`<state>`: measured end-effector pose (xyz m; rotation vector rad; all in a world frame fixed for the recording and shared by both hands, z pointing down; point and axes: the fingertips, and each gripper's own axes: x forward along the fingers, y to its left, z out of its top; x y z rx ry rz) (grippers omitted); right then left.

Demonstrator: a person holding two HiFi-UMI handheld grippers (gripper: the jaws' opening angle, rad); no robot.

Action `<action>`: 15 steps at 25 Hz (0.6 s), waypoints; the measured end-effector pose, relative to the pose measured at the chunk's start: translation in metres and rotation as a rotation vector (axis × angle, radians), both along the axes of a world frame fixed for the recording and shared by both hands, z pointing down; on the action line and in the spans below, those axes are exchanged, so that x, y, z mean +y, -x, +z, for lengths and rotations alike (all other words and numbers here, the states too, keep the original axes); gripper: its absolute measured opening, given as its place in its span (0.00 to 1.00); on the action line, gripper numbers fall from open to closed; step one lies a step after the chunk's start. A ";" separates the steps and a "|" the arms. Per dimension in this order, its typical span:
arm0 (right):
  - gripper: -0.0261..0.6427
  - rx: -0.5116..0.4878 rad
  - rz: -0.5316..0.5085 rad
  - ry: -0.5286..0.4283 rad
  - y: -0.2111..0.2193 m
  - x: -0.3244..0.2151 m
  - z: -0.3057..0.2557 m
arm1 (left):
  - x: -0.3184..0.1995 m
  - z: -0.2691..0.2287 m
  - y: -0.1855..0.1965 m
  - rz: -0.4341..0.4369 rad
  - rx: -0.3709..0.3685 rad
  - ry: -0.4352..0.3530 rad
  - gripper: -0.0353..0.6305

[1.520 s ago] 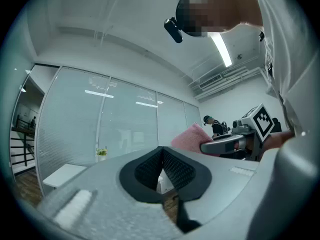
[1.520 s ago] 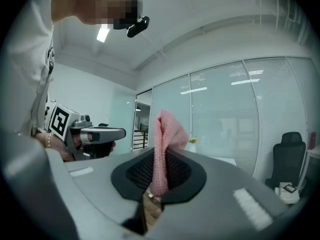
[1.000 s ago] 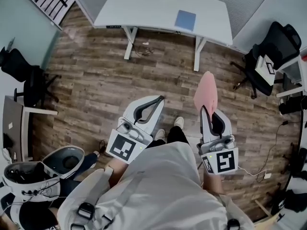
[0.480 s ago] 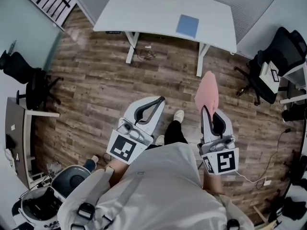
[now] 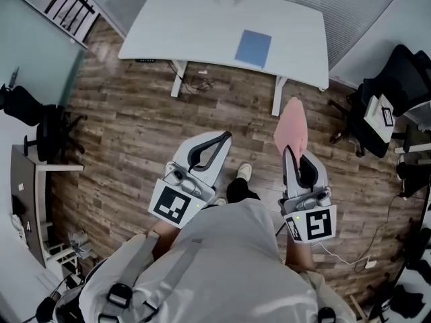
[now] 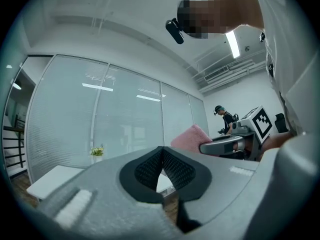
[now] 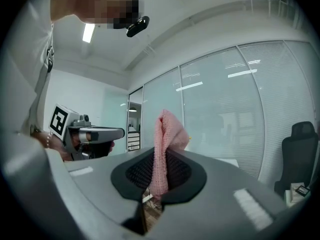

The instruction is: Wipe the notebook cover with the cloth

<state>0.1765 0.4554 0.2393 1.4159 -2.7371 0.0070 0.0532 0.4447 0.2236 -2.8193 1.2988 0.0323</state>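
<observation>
The right gripper (image 5: 287, 151) had its jaws clamped on a pink cloth (image 5: 291, 125) that stood up above them. The left gripper (image 5: 226, 136) had its jaws pressed together with nothing between them. The blue notebook (image 5: 253, 48) lay flat on a white desk (image 5: 195, 25), well apart from both grippers.
</observation>
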 end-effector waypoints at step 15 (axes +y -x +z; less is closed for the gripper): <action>0.08 0.003 -0.026 0.032 -0.054 -0.106 0.012 | -0.108 0.006 -0.054 -0.018 0.002 0.007 0.06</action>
